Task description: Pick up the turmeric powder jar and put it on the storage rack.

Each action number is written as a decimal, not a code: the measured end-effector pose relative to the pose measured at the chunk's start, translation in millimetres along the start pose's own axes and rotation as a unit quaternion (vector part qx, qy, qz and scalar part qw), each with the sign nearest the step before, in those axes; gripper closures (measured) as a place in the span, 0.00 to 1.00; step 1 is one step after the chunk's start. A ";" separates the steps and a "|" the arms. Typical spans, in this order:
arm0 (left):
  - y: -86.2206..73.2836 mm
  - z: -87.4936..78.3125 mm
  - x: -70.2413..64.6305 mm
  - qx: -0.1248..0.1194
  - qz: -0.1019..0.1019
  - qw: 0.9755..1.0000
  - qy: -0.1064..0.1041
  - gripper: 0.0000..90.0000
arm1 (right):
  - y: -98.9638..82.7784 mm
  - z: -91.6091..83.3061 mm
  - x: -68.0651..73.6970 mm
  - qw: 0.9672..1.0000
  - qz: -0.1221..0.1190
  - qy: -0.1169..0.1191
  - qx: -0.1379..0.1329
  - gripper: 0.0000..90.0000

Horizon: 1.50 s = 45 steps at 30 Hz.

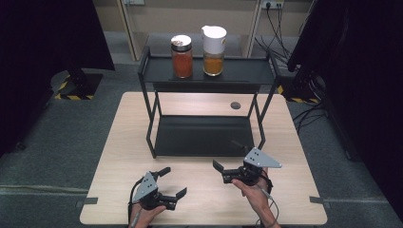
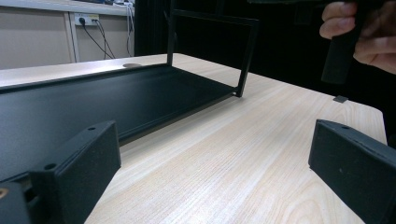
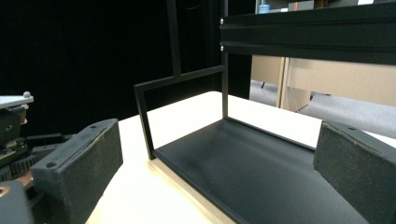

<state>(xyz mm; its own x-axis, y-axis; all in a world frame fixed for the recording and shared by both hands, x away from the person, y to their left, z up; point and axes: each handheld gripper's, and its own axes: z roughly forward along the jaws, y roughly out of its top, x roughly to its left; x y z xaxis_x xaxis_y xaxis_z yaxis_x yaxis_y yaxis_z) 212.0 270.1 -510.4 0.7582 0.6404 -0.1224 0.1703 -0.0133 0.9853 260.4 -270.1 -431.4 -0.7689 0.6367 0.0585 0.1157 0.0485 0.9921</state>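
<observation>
Shelf rack (image 1: pixel 204 135), a black two-tier metal frame, is seen in the high view standing on the far half of the wooden table (image 1: pixel 119 142), its lower tray reaching toward the table's middle. On its upper tier two jars are set side by side, apart from each other: a jar of red spice (image 1: pixel 181 56) with a dark lid on the left and a jar of orange spice (image 1: pixel 213 44) with a white lid on the right. A small dark disc (image 1: pixel 235 105) is seen on the table behind the rack, toward the far right corner. Near the front edge the left gripper (image 1: pixel 172 182) is held just above the table with its jaws spread wide and nothing between them. The right gripper (image 1: pixel 219 172) is held nearer the rack's front right leg, jaws likewise spread and empty. In the left gripper view, the two black jaws are seen far apart over bare table (image 2: pixel 243 158), with the rack's lower tray (image 2: pixel 93 102) lying ahead and to the left, and the person's other hand (image 2: pixel 369 37) wrapped around a black handle at the upper right. In the right gripper view, the jaws are again seen spread wide, the lower tray (image 3: pixel 261 172) lying between and beyond them, untouched, with the upper tier (image 3: pixel 308 37) overhead and the left gripper (image 3: pixel 14 135) at the left edge.
</observation>
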 end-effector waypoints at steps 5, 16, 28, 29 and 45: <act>0.0 0.1 0.2 0.000 -0.001 1.000 0.000 0.02 | -7.5 -0.1 2.1 1.000 -0.001 0.001 0.002 0.02; 0.0 -0.2 1.3 -0.001 -0.003 1.000 0.002 0.02 | -25.1 3.1 3.2 1.000 0.001 0.009 0.006 0.02; 0.1 -0.3 2.6 -0.003 -0.006 1.000 0.003 0.02 | -36.3 2.8 0.7 1.000 0.006 0.013 0.007 0.02; 0.0 -0.3 2.7 -0.003 -0.006 1.000 0.003 0.02 | -37.0 2.7 0.6 1.000 0.006 0.013 0.007 0.02; 0.5 -0.8 3.1 -0.005 -0.005 1.000 0.005 0.02 | -43.3 2.3 -2.9 1.000 0.013 0.016 0.013 0.02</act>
<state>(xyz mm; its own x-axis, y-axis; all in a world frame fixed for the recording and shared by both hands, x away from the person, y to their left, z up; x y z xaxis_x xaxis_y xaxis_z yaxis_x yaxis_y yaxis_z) 214.0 272.7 -510.2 0.7505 0.6476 -0.1313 0.1717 0.0008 0.9852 259.1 -272.4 -474.7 -0.7851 0.6131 0.0879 0.1521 0.0533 0.9869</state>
